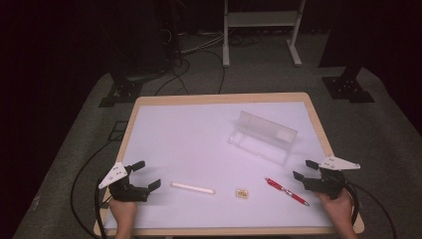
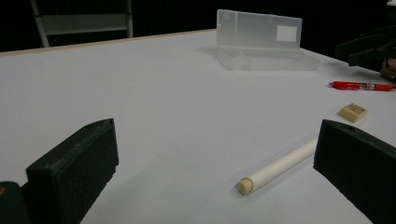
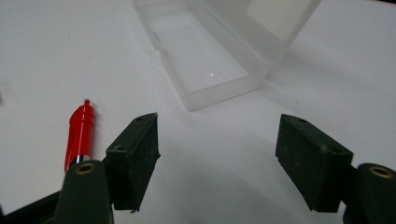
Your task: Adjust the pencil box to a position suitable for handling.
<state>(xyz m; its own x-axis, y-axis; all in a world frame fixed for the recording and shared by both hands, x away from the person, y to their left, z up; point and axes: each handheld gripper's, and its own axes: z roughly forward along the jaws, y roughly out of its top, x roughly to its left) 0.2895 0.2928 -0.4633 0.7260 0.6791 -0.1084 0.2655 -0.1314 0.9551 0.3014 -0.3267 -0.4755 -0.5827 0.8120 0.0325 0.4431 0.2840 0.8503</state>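
Observation:
A clear plastic pencil case (image 1: pixel 263 137) lies open on the white table (image 1: pixel 189 139), its lid standing up; I see it also in the left gripper view (image 2: pixel 261 42) and the right gripper view (image 3: pixel 210 51). A white pen (image 1: pixel 192 187) (image 2: pixel 280 163), a small beige eraser (image 1: pixel 242 193) (image 2: pixel 352 112) and a red pen (image 1: pixel 286 191) (image 2: pixel 362 86) (image 3: pixel 80 130) lie along the front. My left gripper (image 1: pixel 148 175) (image 2: pixel 215 163) stands open just left of the white pen. My right gripper (image 1: pixel 304 169) (image 3: pixel 217 149) stands open to the right of the red pen, empty.
The table's wooden edge (image 1: pixel 219 97) frames the white top. Beyond it are a metal stand (image 1: pixel 261 30), cables on the floor (image 1: pixel 189 64) and dark base plates (image 1: pixel 348 88). Cables trail from both grippers off the front corners.

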